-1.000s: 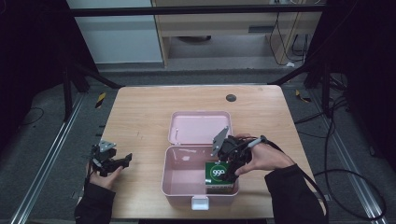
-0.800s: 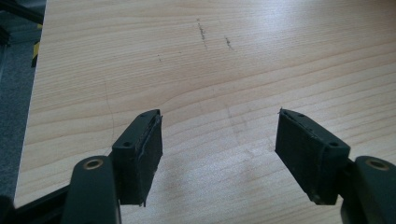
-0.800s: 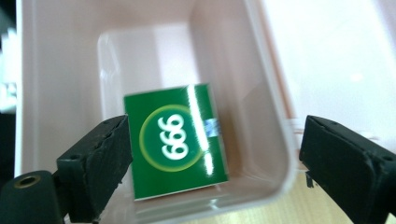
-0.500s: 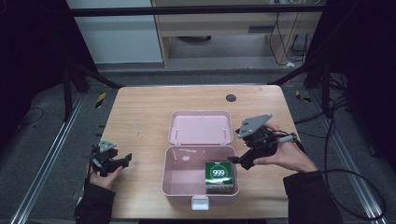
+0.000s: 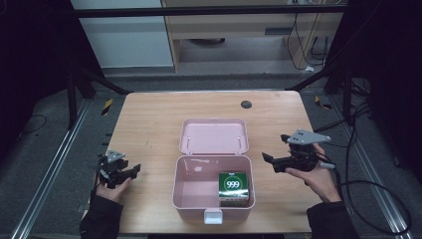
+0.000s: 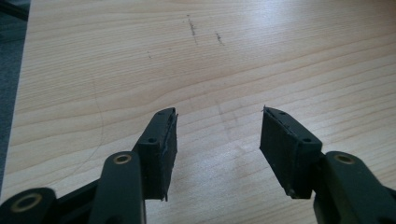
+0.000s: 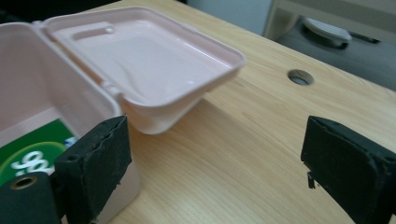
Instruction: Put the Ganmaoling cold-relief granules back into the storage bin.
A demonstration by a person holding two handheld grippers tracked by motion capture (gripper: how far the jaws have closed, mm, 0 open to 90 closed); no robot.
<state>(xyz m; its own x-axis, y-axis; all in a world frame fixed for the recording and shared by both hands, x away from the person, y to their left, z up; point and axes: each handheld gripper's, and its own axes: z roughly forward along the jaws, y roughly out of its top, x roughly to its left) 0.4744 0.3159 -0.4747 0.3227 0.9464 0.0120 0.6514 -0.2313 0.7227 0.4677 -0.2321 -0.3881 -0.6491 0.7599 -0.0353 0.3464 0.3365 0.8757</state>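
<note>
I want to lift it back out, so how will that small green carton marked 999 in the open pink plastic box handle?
The small green carton looks like thin card, so probably light and crushable under a hard pinch. Its flat faces should grip without rolling. It sits near the open pink plastic box's right wall, so jaw room may be tight.

Your table [image 5: 149, 124] is evenly lit from above, surroundings dim (nearly black); glare sheens the pink lid [image 7: 154, 65], nearest jaws blur
</note>
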